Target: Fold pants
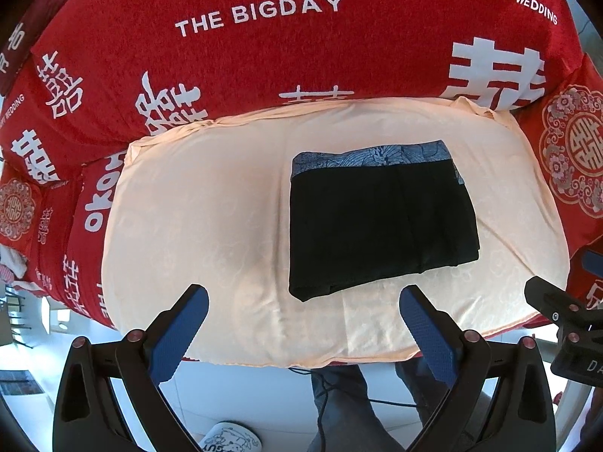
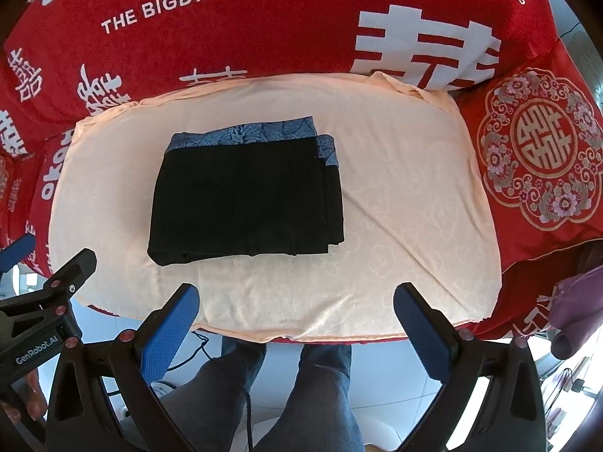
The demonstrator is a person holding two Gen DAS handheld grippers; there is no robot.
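Both grippers (image 1: 303, 324) (image 2: 296, 320), jaws apart, hover before folded pants (image 2: 245, 199), underlayers hidden.

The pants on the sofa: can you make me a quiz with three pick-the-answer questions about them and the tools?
1. Where do the pants lie?
A. On the floor
B. On the cream cloth
C. On the flower cushion

2. What colour is the patterned band along the pants' far edge?
A. Blue
B. Yellow
C. Green

3. How is the left tool?
A. Shut on the pants
B. Shut on nothing
C. Open, holding nothing

Answers:
1 B, the cream cloth shows all round the folded pants.
2 A, the band is blue against black fabric.
3 C, its fingers stand wide apart short of the pants; the right tool is open too.
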